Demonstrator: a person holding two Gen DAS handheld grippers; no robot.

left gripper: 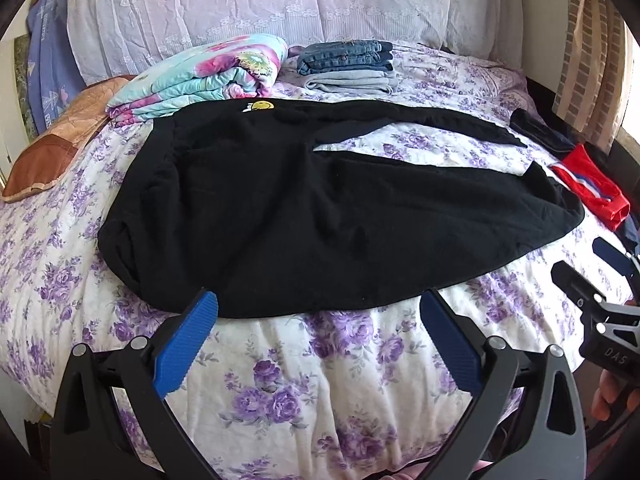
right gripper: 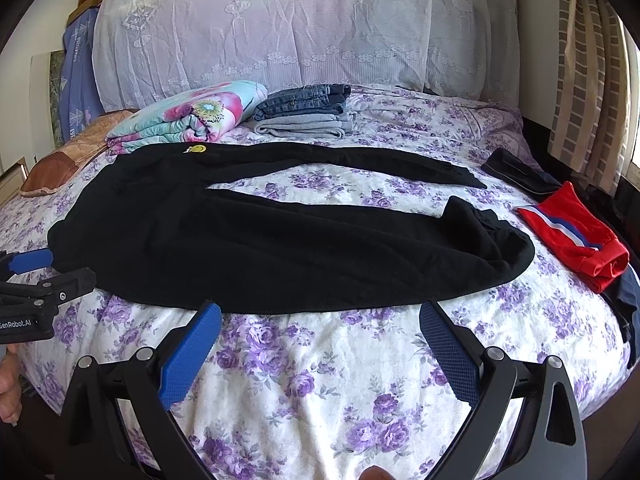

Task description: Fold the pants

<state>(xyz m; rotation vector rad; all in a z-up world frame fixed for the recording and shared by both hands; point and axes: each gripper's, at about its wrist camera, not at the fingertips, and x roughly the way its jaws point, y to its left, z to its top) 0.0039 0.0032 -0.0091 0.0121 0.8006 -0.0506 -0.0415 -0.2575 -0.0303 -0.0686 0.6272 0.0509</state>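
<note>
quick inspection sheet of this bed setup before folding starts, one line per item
surface: bed under a white cover with purple flowers, soft and slightly rumpled.
job's things: black pants spread flat, waist on the left, legs running right and splayed apart; not yet folded.
clutter: folded floral blanket, stack of folded jeans on grey garment, red garment and a dark garment at the right edge, brown pillow.
grippers: left gripper and right gripper, jaws wide apart, empty, just short of the pants' near edge.
cables: nothing seen.
surroundings: lace cloth over the headboard, curtain on the right.
</note>
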